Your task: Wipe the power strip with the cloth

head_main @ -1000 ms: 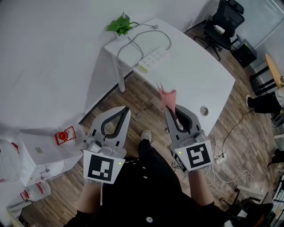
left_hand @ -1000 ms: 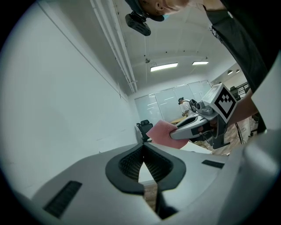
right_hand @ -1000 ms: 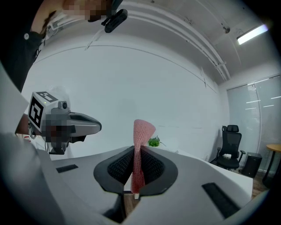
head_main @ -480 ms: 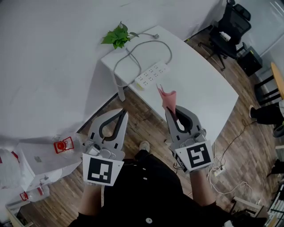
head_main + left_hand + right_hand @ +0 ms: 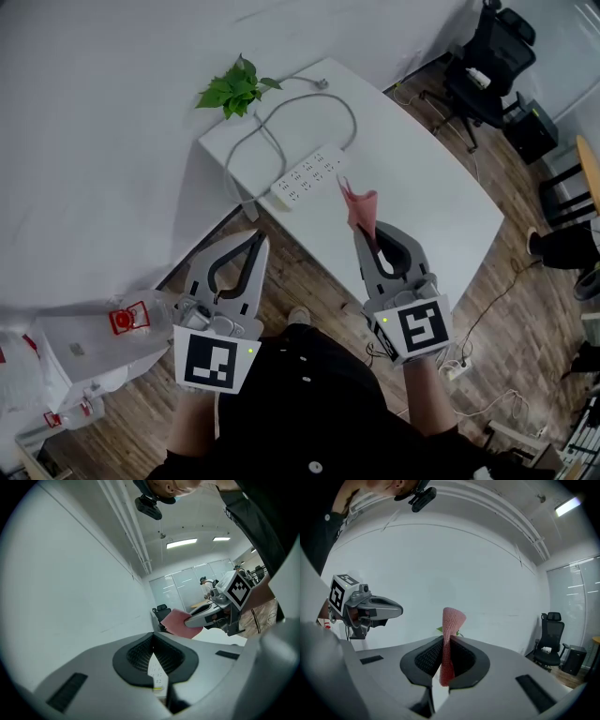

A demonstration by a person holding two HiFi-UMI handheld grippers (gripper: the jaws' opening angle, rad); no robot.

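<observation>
Presently, no wiping contact has been made.

**Head view.** The power strip (image 5: 307,176) lies loose on the white surface (image 5: 427,202), close to its near-left edge and well apart from both tools.
- Hazard: a stroke directed toward that edge would probably slide the strip off, since nothing restrains it.
- Hazard: the looped cable (image 5: 352,112) could catch the cloth or drag the strip round.
- Orientation: the socket face is up. The long axis runs diagonally from near-left to far-right, roughly parallel to that edge. The cable appears to leave the far-right end and curves back toward the plant (image 5: 232,86).

The right tool (image 5: 367,231) is clamped on the pink cloth (image 5: 359,204). The left tool (image 5: 254,240) has its jaws together and empty.

**Left gripper view.** The jaw tips meet with nothing between them. Part of the power strip (image 5: 157,674) shows through the opening behind the tips, its length running away from the camera.
- Hazard: closed like this, the tool can only press down on the strip, not grasp it, so steadying may be weak.

**Right gripper view.** The jaws pinch a narrow fold of the cloth (image 5: 451,620), and most of the fabric stands free above the tips.
- Hazard: under wiping pressure the fold may pull out, or the bare jaw tips may scrape the sockets.
</observation>
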